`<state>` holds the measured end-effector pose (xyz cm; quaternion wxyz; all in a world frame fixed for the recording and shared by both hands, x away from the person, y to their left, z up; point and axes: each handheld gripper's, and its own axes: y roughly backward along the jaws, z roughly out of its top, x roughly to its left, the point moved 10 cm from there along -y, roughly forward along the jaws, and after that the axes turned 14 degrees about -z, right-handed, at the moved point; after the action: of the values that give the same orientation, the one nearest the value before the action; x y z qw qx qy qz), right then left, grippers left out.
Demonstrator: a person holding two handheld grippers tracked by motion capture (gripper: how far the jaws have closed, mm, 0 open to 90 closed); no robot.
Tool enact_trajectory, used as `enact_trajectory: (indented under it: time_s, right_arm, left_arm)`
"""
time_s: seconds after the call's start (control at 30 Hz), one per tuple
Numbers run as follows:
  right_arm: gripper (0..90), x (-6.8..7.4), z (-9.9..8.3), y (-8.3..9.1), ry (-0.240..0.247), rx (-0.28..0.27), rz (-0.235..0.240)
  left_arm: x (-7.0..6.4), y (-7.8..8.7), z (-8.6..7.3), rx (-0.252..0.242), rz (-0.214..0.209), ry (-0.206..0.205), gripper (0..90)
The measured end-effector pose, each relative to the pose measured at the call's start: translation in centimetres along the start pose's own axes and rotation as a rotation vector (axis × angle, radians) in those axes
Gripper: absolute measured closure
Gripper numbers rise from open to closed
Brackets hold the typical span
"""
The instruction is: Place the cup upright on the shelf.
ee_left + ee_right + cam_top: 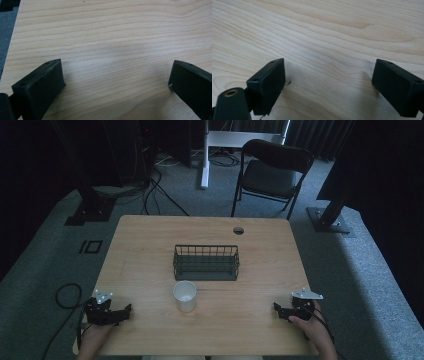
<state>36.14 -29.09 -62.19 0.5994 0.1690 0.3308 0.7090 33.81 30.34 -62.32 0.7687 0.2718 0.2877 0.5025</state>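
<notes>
A light wooden table (150,250) is carrying a dark wire basket (206,262) at its centre. A white cup (185,295) is standing upright just in front of the basket, nearer the person, apart from it. The left gripper (125,310) is resting well to the left of the cup, jaws spread wide over bare wood. The right gripper (277,308) is sitting well to the cup's right, jaws likewise parted and holding nothing. A black folding chair (272,172) is standing beyond the table

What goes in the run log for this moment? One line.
left gripper: open, empty, on table | right gripper: open, empty | cup: upright, before basket
</notes>
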Motion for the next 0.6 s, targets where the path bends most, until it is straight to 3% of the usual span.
enact_trajectory:
  time_s: [0.6]
  right_arm:
    - [10.6,0.04,-0.04,0.03,0.010,-0.001,0.012]
  left_arm:
    - [0.00,0.00,0.00,0.000,0.000,0.000,0.1]
